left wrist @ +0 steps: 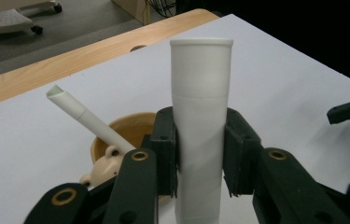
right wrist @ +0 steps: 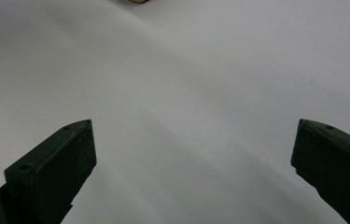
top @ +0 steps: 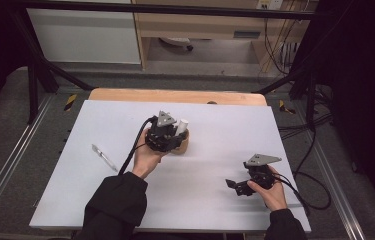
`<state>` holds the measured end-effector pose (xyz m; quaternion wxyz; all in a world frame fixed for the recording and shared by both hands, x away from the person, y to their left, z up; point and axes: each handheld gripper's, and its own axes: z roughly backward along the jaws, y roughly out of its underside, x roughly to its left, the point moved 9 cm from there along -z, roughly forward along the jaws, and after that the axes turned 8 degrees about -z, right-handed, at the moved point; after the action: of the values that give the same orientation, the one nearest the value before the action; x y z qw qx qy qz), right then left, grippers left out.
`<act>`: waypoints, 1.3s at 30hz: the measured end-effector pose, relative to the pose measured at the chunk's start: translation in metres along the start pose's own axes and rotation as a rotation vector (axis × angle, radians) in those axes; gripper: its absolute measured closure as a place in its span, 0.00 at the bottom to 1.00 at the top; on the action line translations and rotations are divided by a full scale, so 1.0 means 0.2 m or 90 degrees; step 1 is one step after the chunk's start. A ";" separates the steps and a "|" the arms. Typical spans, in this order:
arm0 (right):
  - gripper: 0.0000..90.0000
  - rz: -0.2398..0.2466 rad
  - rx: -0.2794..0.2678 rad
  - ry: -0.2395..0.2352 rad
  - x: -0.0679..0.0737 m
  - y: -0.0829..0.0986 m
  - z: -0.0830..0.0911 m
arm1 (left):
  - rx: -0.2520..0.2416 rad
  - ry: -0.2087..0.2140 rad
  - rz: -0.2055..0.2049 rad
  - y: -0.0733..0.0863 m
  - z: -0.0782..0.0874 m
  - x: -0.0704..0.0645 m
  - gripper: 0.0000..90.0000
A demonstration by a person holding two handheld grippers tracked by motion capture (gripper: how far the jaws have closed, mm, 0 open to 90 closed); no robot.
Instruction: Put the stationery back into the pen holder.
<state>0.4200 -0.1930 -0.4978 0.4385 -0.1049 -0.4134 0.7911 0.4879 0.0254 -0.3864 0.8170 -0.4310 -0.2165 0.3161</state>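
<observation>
The left hand-held gripper (left wrist: 200, 161) is clamping an upright white tube (left wrist: 200, 116) just above a tan bowl (left wrist: 116, 135), which is holding what may be another tube (left wrist: 88, 119). The right hand-held gripper (right wrist: 193, 158) is hovering over the white bench (right wrist: 210, 70), jaws wide apart.

Two white tubes (left wrist: 200, 126), one bowl (left wrist: 126, 133)

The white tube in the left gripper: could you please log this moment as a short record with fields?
held item: white tube, upright, open rim on top
left gripper: shut on the white tube, a pad on each side of it
right gripper: open, nothing between the jaws, over the bare white table
beside the tube: tan bowl with a thinner white tube leaning in it
elsewhere: a small clear item lies to the left on the table; what it is cannot be told
</observation>
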 end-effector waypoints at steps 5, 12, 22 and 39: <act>0.01 0.000 0.002 0.000 0.00 0.00 0.00 | -0.001 -0.006 0.005 -0.04 -0.04 0.03 0.76; 0.01 -0.001 0.001 -0.001 0.00 0.00 0.00 | 0.002 -0.015 0.010 -0.07 -0.11 0.06 0.76; 0.01 0.003 0.001 0.000 0.00 0.00 0.00 | 0.008 -0.023 0.024 -0.05 -0.22 0.10 0.76; 0.01 0.007 0.001 0.000 0.00 0.01 0.00 | 0.027 -0.036 0.031 0.01 -0.34 0.16 0.76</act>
<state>0.4193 -0.1927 -0.4986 0.4342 -0.1070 -0.4118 0.7940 0.5522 0.0103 -0.4218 0.8113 -0.4098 -0.2223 0.3527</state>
